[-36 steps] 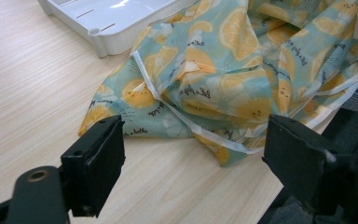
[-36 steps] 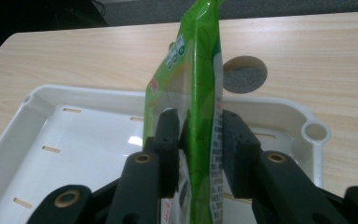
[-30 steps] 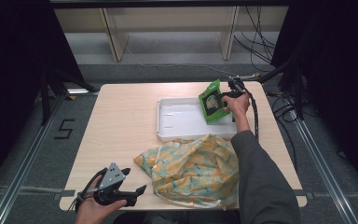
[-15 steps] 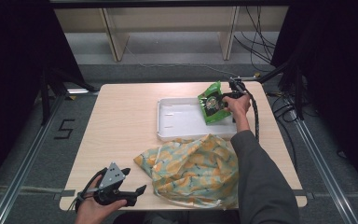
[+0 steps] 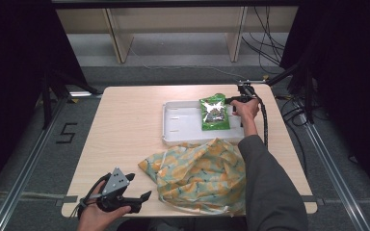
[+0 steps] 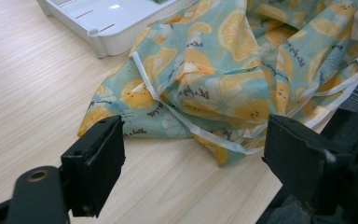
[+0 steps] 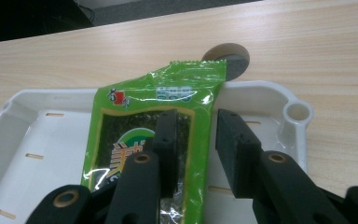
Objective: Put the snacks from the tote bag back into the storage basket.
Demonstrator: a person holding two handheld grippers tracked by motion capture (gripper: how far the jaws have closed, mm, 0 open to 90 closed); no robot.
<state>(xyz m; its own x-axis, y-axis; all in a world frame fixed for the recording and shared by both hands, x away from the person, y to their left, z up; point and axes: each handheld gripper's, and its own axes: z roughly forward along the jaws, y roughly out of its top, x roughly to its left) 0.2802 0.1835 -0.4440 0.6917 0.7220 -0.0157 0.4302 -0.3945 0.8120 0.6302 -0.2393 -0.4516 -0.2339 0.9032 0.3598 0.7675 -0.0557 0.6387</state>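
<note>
A: What lies around your work on the desk point(image 5: 125, 125)?

B: A white tray point(image 5: 180, 126) sits toward the far right corner. The green snack packet point(image 5: 215, 113) lies in its right part, its top edge over the far rim. In your right gripper view a round brown disc point(image 7: 228, 57) shows on the desk just past that rim, partly behind the packet point(image 7: 168, 102). A lemon-print cloth bag point(image 5: 200, 175) with white drawstrings is heaped near the near edge, and its far side touches the tray's near rim.

A: Does anything stand in your way?

B: The bag lies between you and the tray, and your right sleeve point(image 5: 270, 187) crosses over its right part. In your left gripper view the bag point(image 6: 242, 70) fills the ground just ahead of the jaws, with a tray corner point(image 6: 98, 35) beyond it.

A: How are your hands posed?

B: Your right gripper point(image 5: 236, 100) is stretched out to the tray's right rim, pointing left across it. In its own view the jaws stand narrow, with the packet's right edge between them; I cannot tell whether the pads press on it. Your left gripper point(image 5: 142, 197) rests in your hand at the near left edge, level, pointing right at the bag, its jaws wide with nothing between them.
</note>
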